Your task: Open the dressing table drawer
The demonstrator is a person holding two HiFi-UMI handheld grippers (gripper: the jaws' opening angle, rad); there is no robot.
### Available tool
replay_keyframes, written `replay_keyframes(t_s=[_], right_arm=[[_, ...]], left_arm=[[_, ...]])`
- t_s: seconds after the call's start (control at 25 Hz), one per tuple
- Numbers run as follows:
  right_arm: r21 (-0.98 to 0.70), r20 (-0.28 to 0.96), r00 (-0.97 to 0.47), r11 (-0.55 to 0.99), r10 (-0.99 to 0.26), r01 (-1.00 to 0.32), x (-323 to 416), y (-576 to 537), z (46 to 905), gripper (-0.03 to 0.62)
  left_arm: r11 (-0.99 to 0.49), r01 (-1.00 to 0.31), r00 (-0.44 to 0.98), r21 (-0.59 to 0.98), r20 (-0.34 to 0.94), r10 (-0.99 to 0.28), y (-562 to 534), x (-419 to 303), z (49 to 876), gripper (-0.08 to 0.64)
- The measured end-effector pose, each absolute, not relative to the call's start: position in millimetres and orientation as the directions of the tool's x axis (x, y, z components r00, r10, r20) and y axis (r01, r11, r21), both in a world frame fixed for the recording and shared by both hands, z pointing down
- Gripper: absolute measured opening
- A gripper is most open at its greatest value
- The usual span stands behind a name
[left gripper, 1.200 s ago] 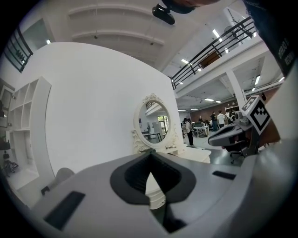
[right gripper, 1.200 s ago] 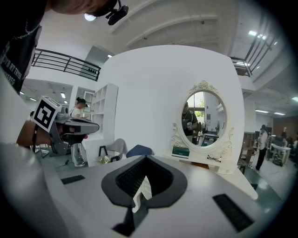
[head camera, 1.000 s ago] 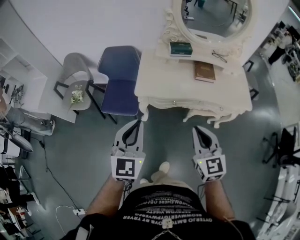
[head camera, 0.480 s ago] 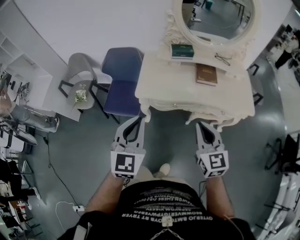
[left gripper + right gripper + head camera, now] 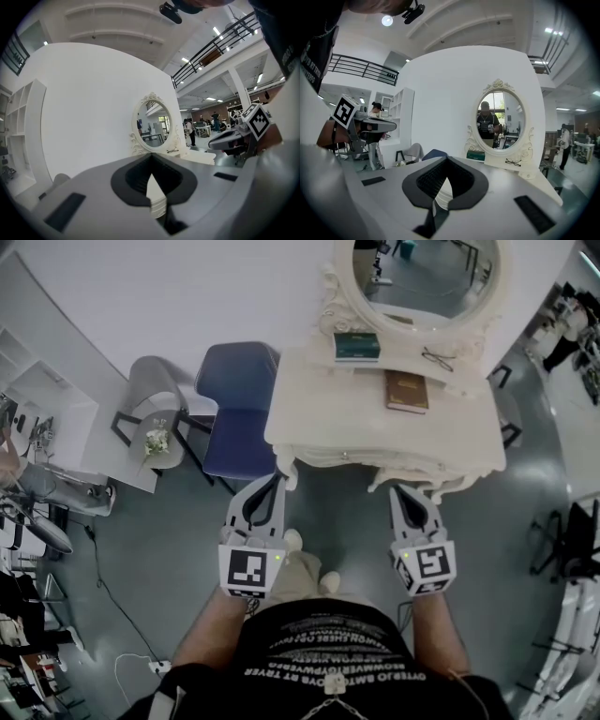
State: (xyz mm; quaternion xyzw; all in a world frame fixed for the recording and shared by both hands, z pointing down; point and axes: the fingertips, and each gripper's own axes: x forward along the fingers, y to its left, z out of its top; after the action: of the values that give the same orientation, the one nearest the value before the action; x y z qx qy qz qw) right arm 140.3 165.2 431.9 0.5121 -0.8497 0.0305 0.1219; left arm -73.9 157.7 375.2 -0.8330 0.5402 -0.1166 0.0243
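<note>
The cream dressing table stands ahead of me under an oval mirror. Its drawer front runs along the near edge and looks closed, with a small knob. My left gripper is shut and empty, its tip just short of the table's front left corner. My right gripper is shut too, holding nothing, a little before the front edge at the right. In the left gripper view the jaws meet below the mirror. In the right gripper view the jaws meet toward the table.
On the table lie a green box, a brown book and glasses. A blue chair stands against the table's left side, with a grey chair and a small flower stand beyond it. White shelving is far left.
I have stepped closer to the dressing table, a foot now showing between the grippers. Both shut grippers have come nearer its front edge.
</note>
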Motion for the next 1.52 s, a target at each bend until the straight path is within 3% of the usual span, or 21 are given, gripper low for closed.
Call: replay_keyframes(t_s=[0.96,1.52], right_arm=[[0.058,0.255,-0.449,0.477,-0.856,-0.877,102.1,141.1,431.8,0.002],[0.074,0.264,-0.471,0.505,-0.842,-0.860,82.7,108.2,439.6,0.002]], left_arm=[[-0.424,-0.897,0.404,-0.123,0.162,-0.900,125.5,-103.6,380.7,0.003],[-0.393,-0.909,0.357,-0.142,0.221,-0.907,100.1,-132.7,405.4,0.003]])
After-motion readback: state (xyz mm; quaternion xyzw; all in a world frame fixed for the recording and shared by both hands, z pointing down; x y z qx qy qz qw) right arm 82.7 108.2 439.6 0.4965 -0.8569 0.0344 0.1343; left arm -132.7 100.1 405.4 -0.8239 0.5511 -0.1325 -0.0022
